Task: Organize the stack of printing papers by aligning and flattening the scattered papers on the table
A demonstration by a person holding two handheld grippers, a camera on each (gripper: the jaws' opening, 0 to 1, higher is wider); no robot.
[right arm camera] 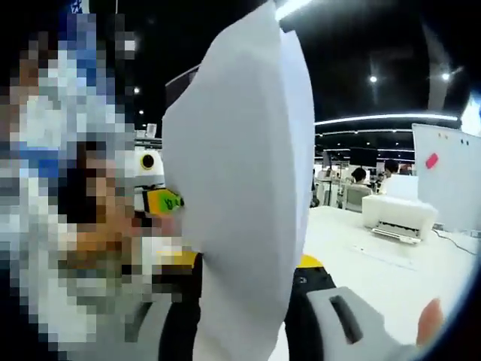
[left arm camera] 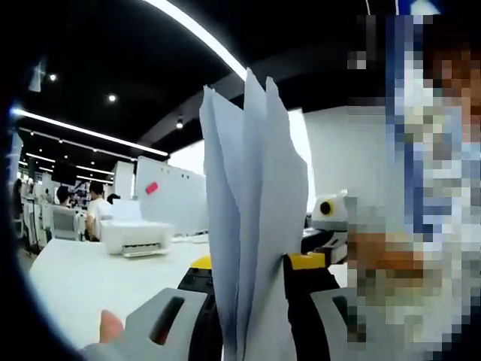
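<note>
Papers (left arm camera: pixel 255 218): a white stack, standing upright on edge, lifted above the tabletop and held between both grippers; the top edges fan apart unevenly, so the sheets are not aligned. In the right gripper view the papers (right arm camera: pixel 248 195) show as a broad bowed sheet.
Left gripper (left arm camera: pixel 252 301): clenched on the papers, with the black, yellow-tipped jaws pressing the stack from both sides at its lower part.
Right gripper (right arm camera: pixel 248 301): also grasping the papers, with black jaws either side of the stack.
Other gripper seen across: in the left gripper view, the right gripper's white and yellow body (left arm camera: pixel 328 218) sits just right of the papers; in the right gripper view, the left gripper (right arm camera: pixel 154 195) sits just left of them.
Tabletop (left arm camera: pixel 83 278): white, wide, below and behind the papers.
Printer (left arm camera: pixel 135 235): white, on the far tabletop, well apart from the papers.
Whiteboard (left arm camera: pixel 169 195): behind the printer, with a pink note on it.
People (left arm camera: pixel 94 207): seated at far desks, far left.
Ceiling: dark, with long light strips.
</note>
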